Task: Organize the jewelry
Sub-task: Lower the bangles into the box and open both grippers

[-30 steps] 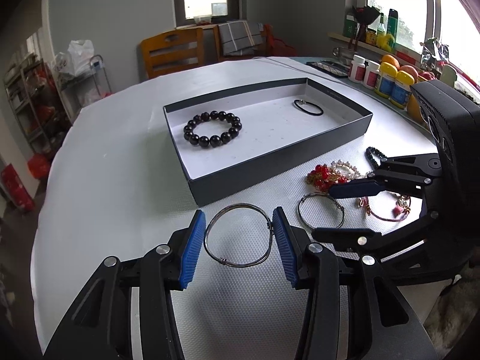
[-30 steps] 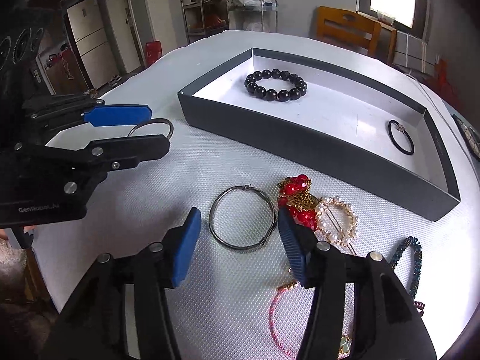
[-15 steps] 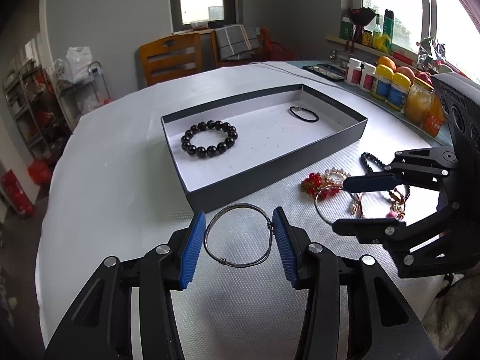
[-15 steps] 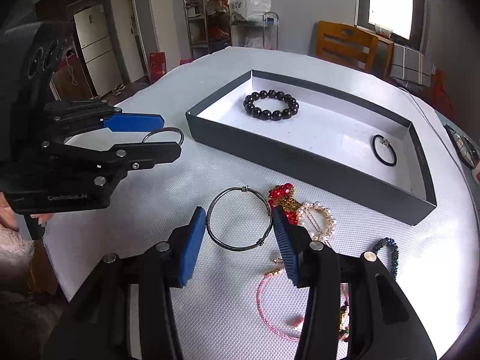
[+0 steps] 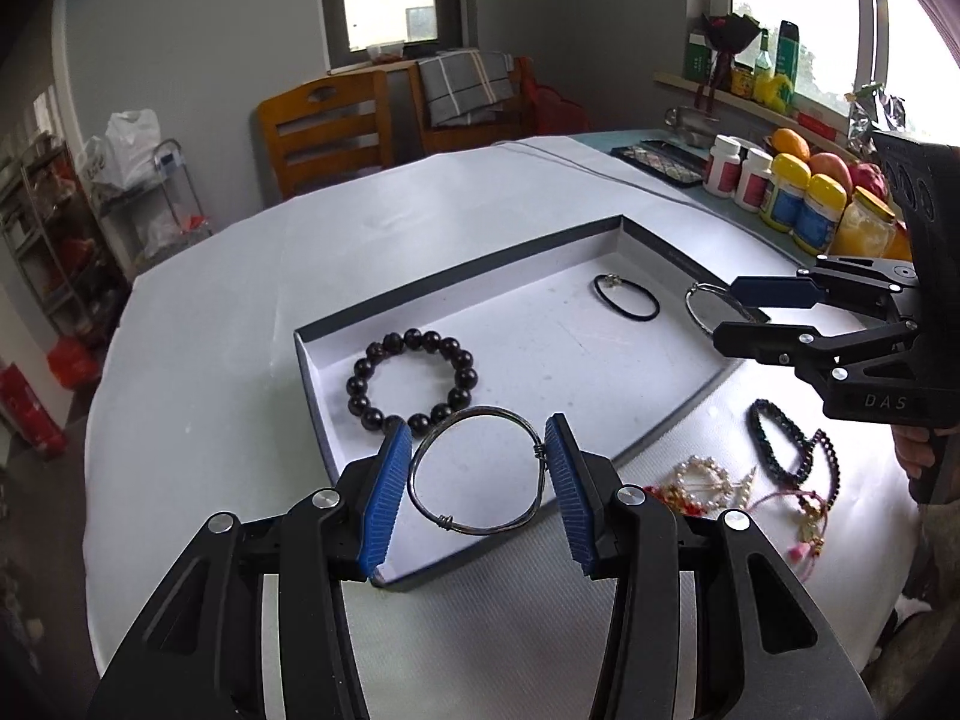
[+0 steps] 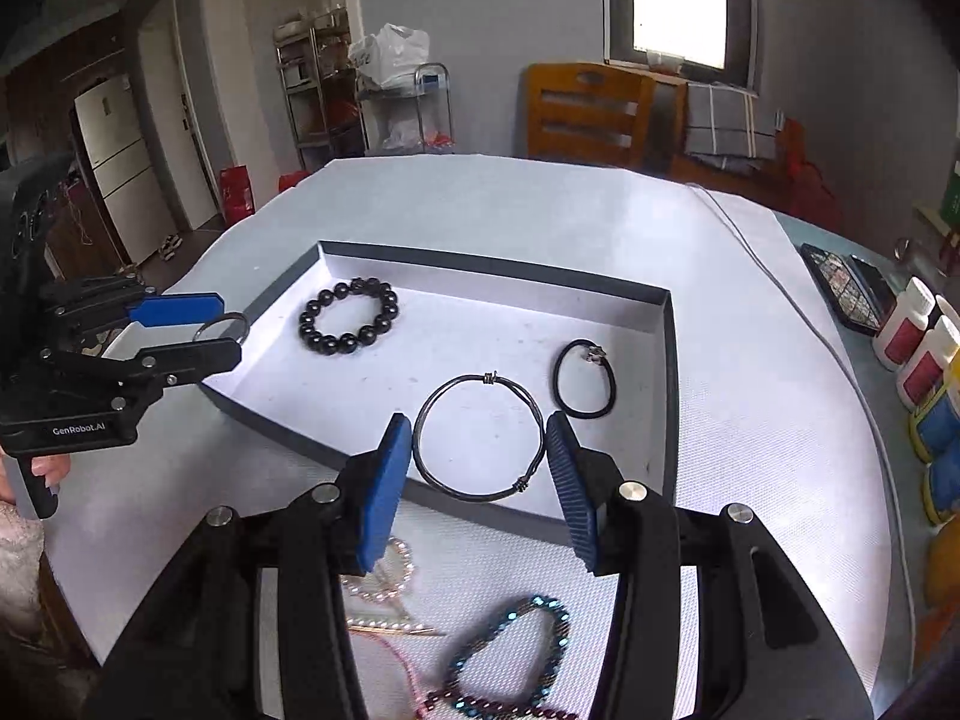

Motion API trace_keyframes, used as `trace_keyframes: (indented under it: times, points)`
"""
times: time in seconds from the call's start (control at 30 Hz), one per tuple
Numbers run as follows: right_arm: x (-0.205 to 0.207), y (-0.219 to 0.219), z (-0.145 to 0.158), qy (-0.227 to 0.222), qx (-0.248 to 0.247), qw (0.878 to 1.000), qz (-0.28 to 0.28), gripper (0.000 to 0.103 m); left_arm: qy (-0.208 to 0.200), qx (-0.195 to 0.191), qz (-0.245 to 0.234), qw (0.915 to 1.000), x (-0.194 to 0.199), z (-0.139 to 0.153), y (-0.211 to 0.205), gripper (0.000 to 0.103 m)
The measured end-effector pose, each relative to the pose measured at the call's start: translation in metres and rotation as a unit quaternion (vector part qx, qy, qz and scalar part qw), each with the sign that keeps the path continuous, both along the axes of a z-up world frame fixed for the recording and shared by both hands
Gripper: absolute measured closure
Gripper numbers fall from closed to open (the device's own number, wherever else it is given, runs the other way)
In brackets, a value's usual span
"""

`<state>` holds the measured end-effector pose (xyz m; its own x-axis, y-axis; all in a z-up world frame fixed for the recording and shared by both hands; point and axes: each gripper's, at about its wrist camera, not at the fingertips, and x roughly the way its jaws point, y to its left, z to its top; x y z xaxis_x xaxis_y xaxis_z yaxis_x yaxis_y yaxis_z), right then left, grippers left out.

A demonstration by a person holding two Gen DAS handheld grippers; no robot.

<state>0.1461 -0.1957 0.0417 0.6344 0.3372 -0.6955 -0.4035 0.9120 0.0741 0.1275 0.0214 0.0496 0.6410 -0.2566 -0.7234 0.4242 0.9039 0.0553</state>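
Two wire bangles [image 5: 477,471] [image 6: 478,437] held, seemingly above tray [image 5: 654,240]

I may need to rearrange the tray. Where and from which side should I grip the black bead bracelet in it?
Come straight down from above: the black bead bracelet lies flat on the tray floor. Pinch one arc of beads, one finger inside the ring and one outside, probably on the side facing the tray's middle, away from the nearby wall.
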Motion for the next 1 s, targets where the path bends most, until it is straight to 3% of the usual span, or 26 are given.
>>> trace_keyframes:
  times: [0.4, 0.53, 1.0]
  points:
    - [0.055, -0.011, -0.029, 0.103, -0.018, 0.995, 0.007, 0.056, 0.095, 0.026, -0.016, 0.9950, 0.041, -0.028, -0.005, 0.054]
    - [0.055, -0.009, -0.031, 0.115, -0.031, 0.993, 0.020, 0.056, 0.117, 0.034, -0.015, 0.9925, 0.048, -0.035, -0.004, 0.054]
    - [0.060, -0.007, -0.042, 0.138, -0.044, 0.989, 0.020, 0.056, 0.137, 0.026, 0.002, 0.9903, 0.057, -0.052, 0.005, 0.054]
